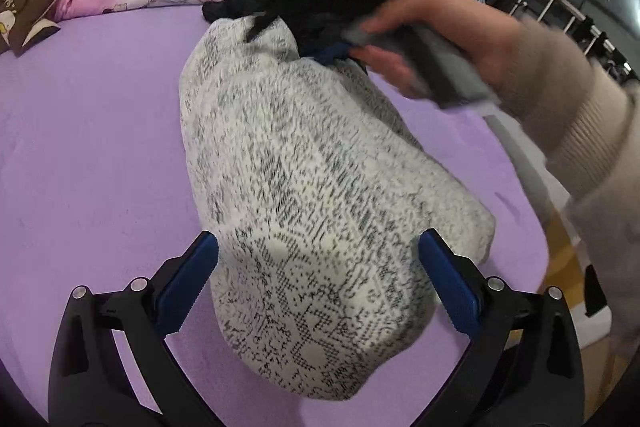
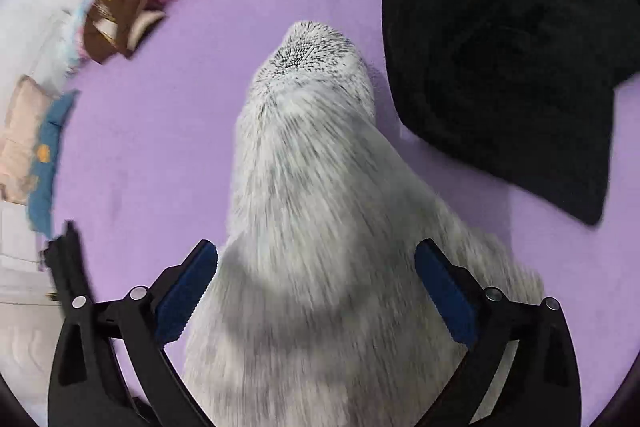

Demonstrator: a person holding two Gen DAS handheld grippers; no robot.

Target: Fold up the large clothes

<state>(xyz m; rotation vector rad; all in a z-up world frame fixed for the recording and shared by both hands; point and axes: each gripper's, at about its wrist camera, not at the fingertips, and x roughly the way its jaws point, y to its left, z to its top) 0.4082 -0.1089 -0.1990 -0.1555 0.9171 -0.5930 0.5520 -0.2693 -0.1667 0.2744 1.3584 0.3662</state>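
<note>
Yellow lettering on my brown cushion [image 1: 24, 15] upper left, unreadable, white-and-grey speckled knit sweater [image 1: 304, 187] folded long, centre frame on purple sheet [image 1: 100, 147], both my left gripper [image 1: 318, 279] and right gripper [image 2: 316, 287] spread over it, pinching nothing

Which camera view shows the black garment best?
The right wrist view: the black garment lies nearly whole and unblocked on the purple sheet. In the left wrist view, the right hand and its gripper hide most of it.

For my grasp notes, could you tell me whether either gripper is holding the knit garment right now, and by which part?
Nothing is held. The left gripper and right gripper both stand open over the grey-and-white knit garment, pads clear of the fabric.
</note>
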